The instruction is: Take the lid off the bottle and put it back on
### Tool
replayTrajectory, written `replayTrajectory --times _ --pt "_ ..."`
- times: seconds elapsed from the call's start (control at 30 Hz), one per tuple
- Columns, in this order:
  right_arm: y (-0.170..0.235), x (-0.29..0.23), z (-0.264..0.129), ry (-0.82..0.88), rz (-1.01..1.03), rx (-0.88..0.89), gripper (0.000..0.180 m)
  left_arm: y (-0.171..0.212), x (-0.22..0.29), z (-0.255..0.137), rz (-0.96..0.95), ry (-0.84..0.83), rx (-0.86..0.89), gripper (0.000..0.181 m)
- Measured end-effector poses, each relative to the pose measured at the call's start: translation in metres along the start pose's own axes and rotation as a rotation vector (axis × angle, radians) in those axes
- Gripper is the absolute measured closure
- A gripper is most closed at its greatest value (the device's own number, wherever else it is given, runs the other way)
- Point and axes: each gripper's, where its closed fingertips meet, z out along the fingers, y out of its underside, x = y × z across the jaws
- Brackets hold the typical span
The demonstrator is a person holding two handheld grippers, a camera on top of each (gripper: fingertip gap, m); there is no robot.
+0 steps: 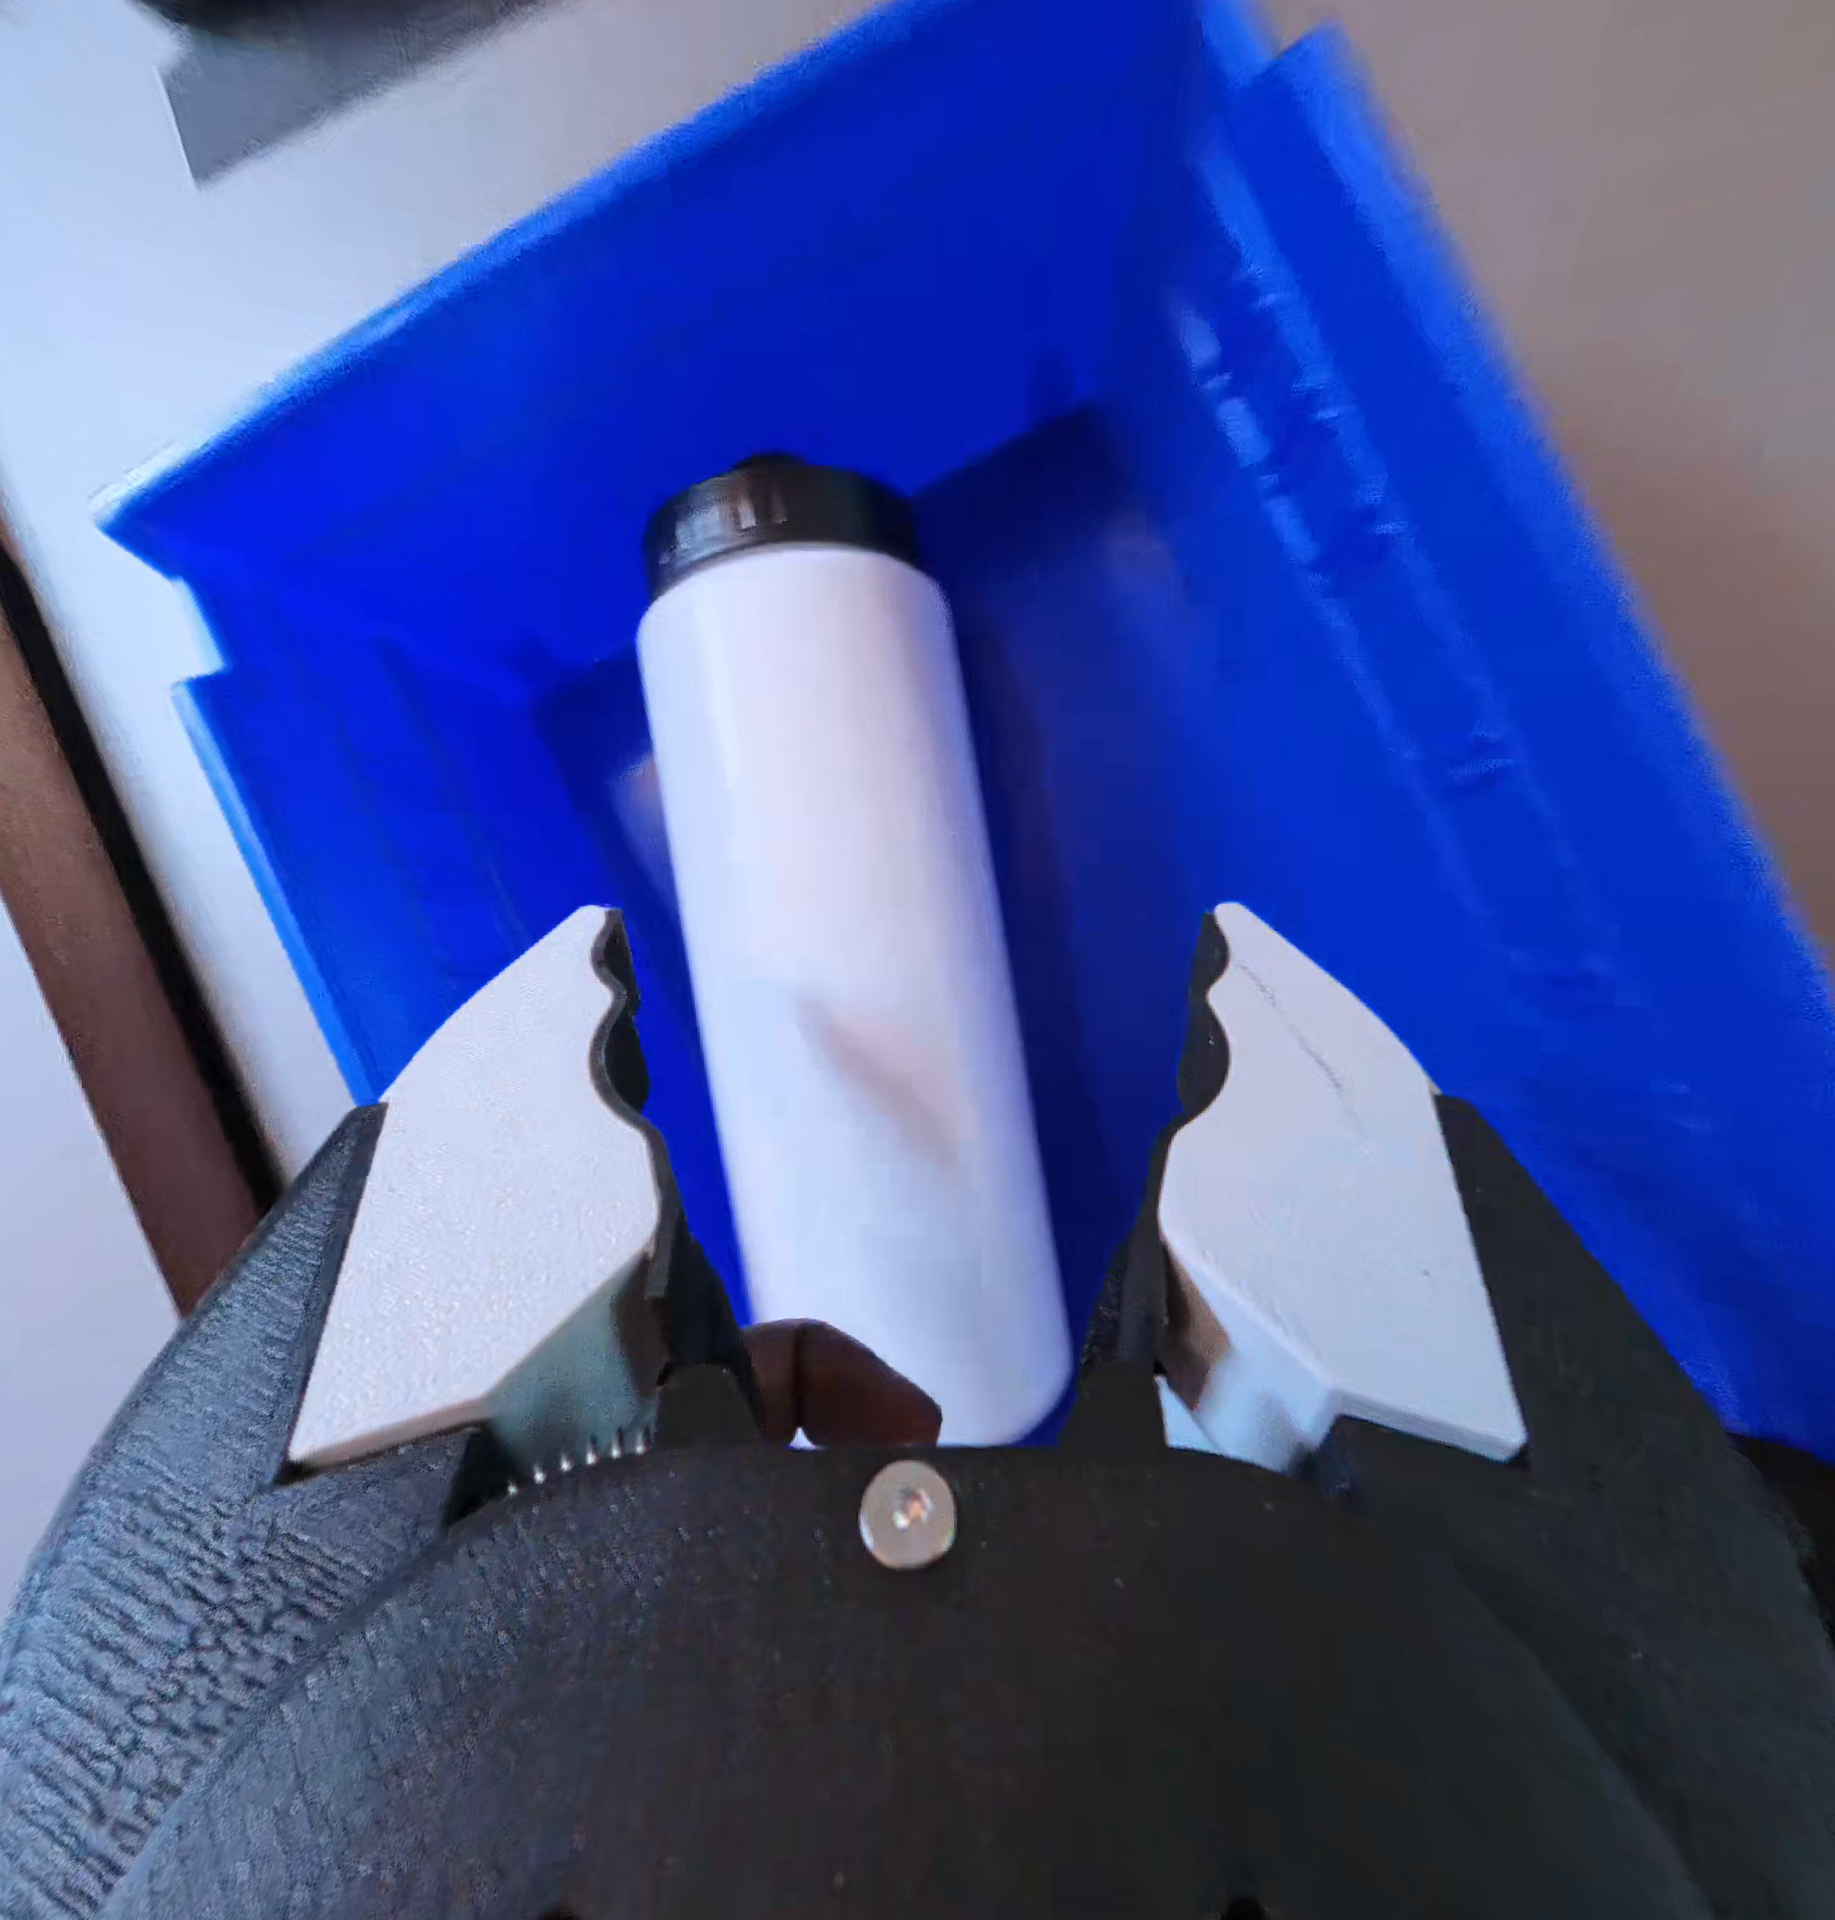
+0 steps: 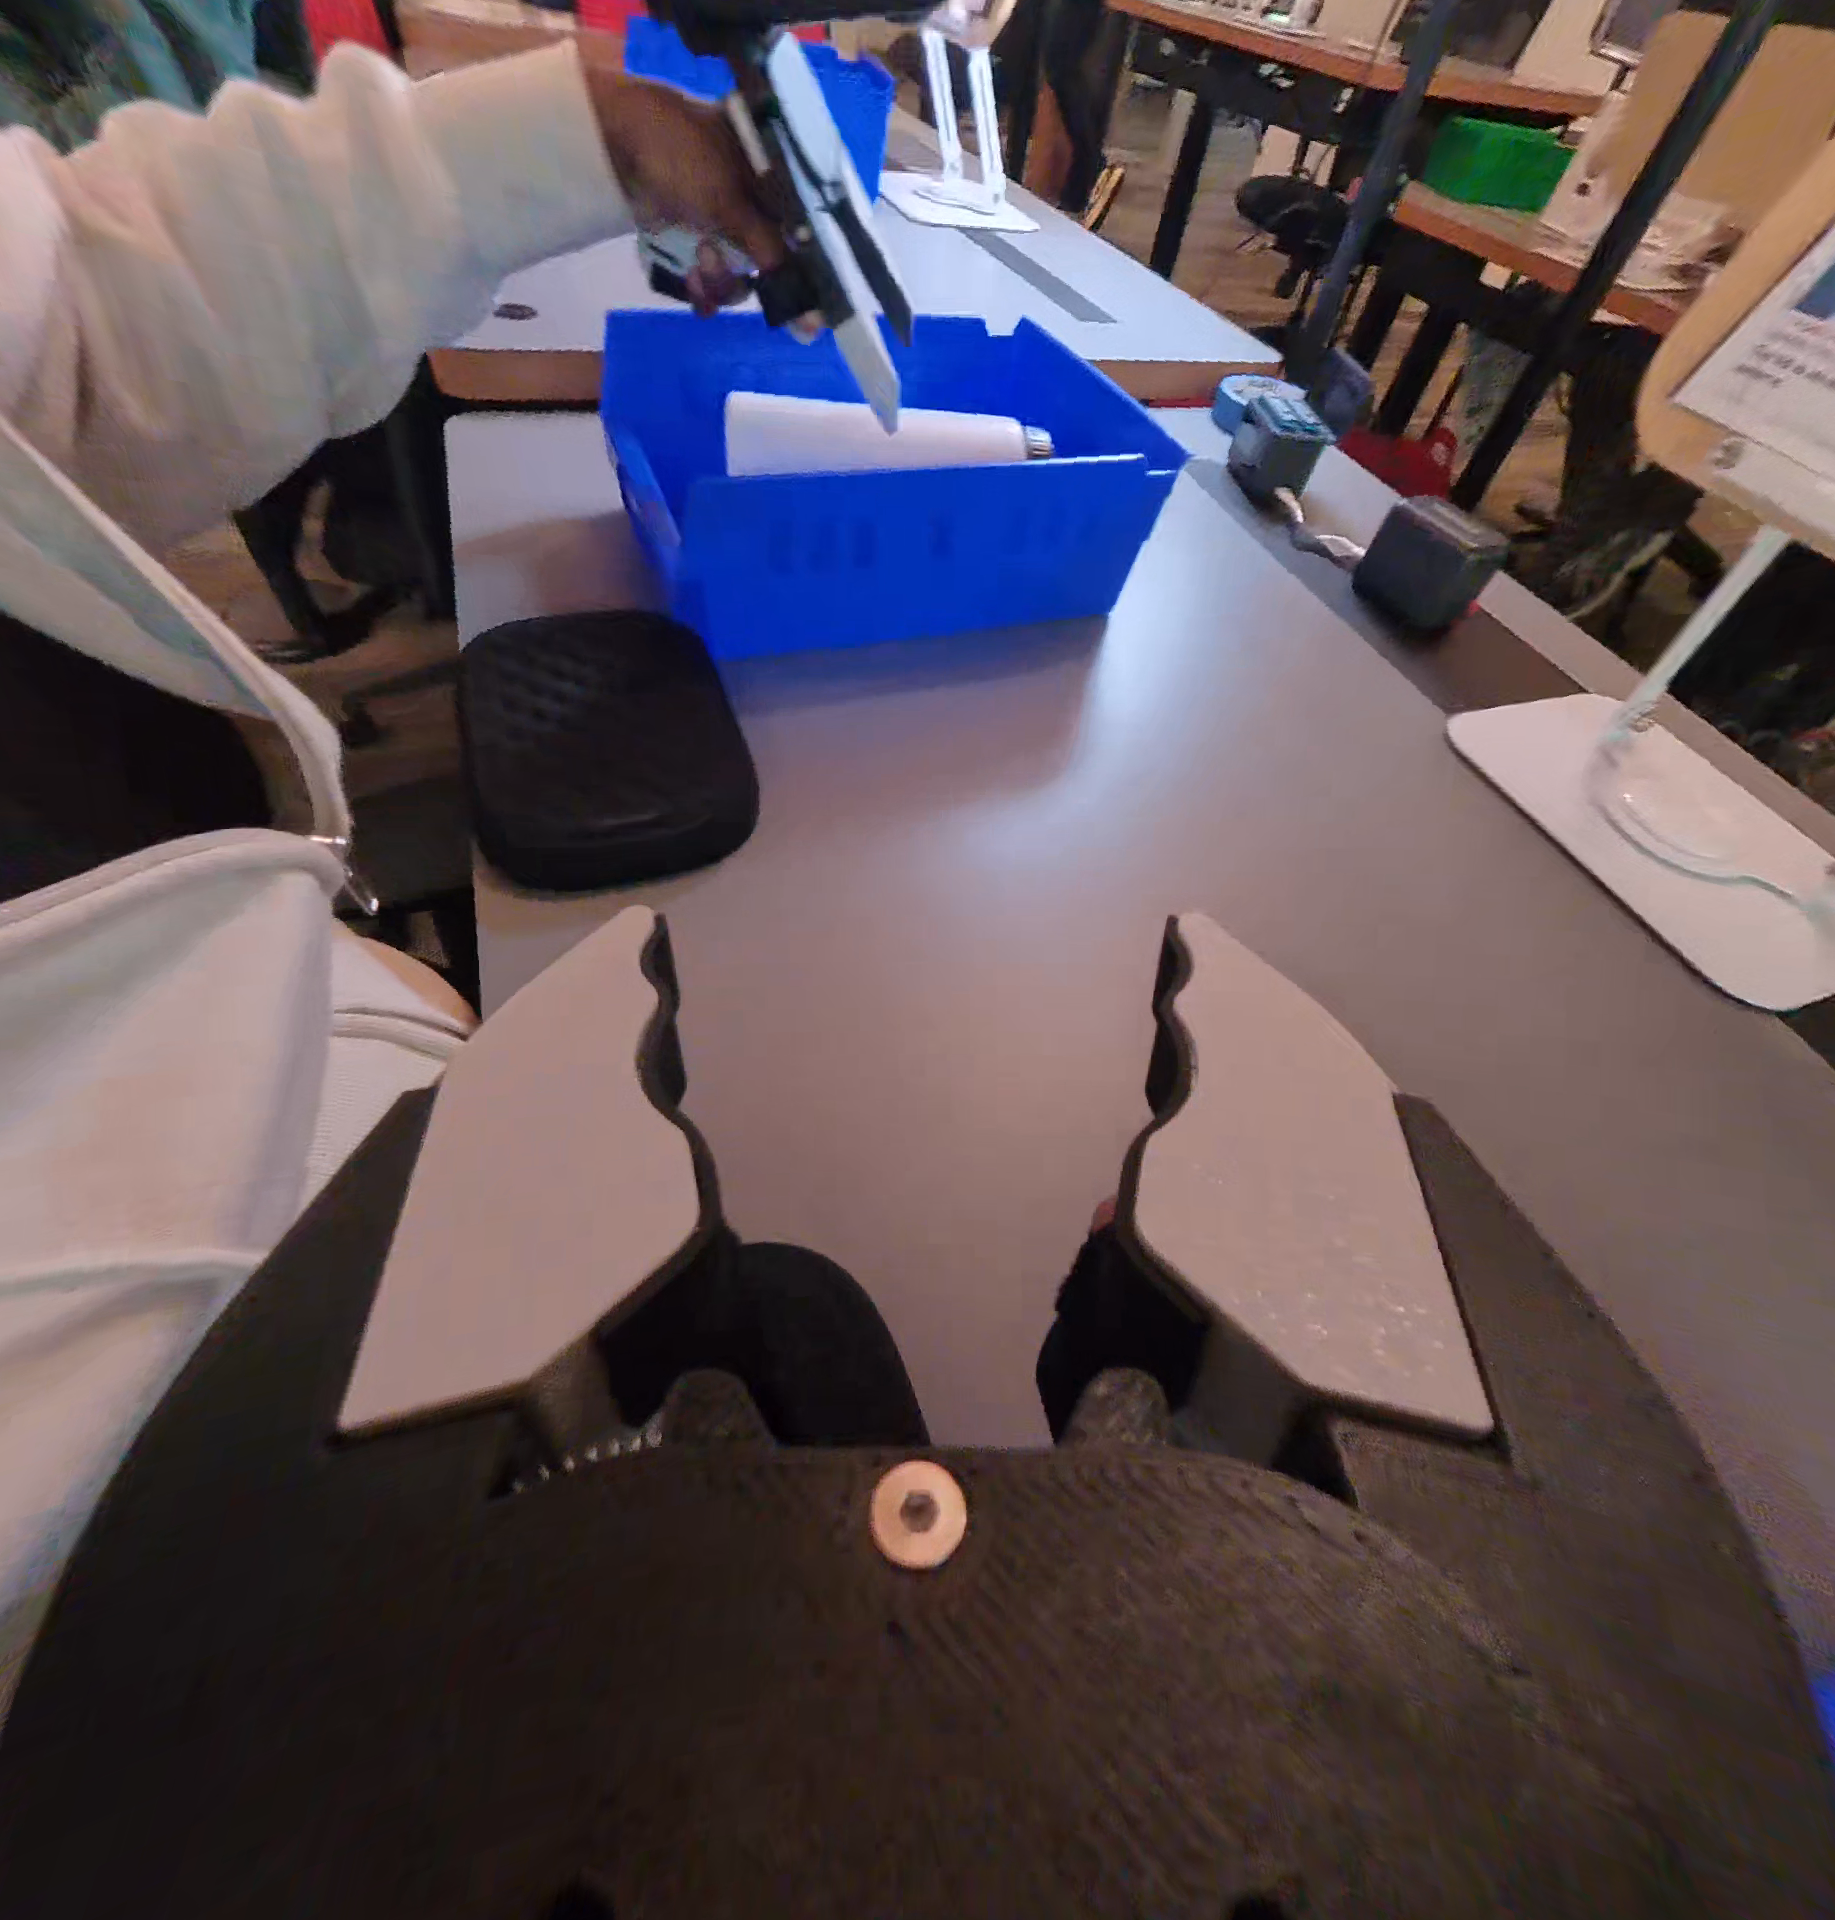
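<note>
- Left wrist view: left hand-held gripper (image 1: 913, 1049) released, jaws spread wide, pointing down into a blue bin (image 1: 1360, 727).
- White bottle (image 1: 840, 987) lies on its side on the bin floor, running lengthwise between the two fingers (image 1: 508, 1174); a gap shows on either side, so no contact can be confirmed.
- Black lid (image 1: 778, 520) is on the bottle's far end, near the bin's far wall.
- Some motion blur across bottle and bin in this view.
- Right wrist view: right hand-held gripper (image 2: 918, 1039) released, jaws wide apart, nothing between them, low over bare grey desk (image 2: 996, 810), well apart from the bin (image 2: 892, 561).
- Same view, farther off: the left hand-held gripper (image 2: 887, 400) dips into the bin from above, carried by a hand (image 2: 684, 177) in a white sleeve (image 2: 321, 239); its tip overlaps the bottle (image 2: 840, 436).
- Bottle lies flat in the bin, capped end (image 2: 1038, 442) toward the right of that view.
- Black pad (image 2: 606, 743) on the desk just beside the bin's near left corner.
- Two small grey blocks (image 2: 1427, 561) joined by a cable sit to the right of the bin; a white stand base (image 2: 1661, 842) is at the desk's right edge.
</note>
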Motion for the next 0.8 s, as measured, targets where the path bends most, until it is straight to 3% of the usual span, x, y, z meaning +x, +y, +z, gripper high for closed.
replayTrajectory --times 0.17,0.27,0.47,0.6,0.8 --pt "0.024 0.007 0.021 -0.017 0.041 -0.049 0.092 0.008 -0.026 0.051 -0.018 -0.019 -0.253 0.079" --pt "0.035 0.015 0.018 0.006 0.085 -0.060 0.094 0.035 -0.015 0.072 -0.004 0.079 -0.455 0.078" --pt "0.058 0.026 0.010 0.063 0.085 -0.108 0.095 0.047 -0.002 0.066 0.183 0.047 -0.588 0.080" --pt "0.058 0.026 0.010 0.056 0.090 -0.082 0.097 0.025 0.005 0.047 0.203 0.005 -0.381 0.081" --pt "0.050 0.028 0.008 0.064 0.088 -0.053 0.101 -0.035 0.010 -0.034 0.109 -0.044 0.181 0.080"
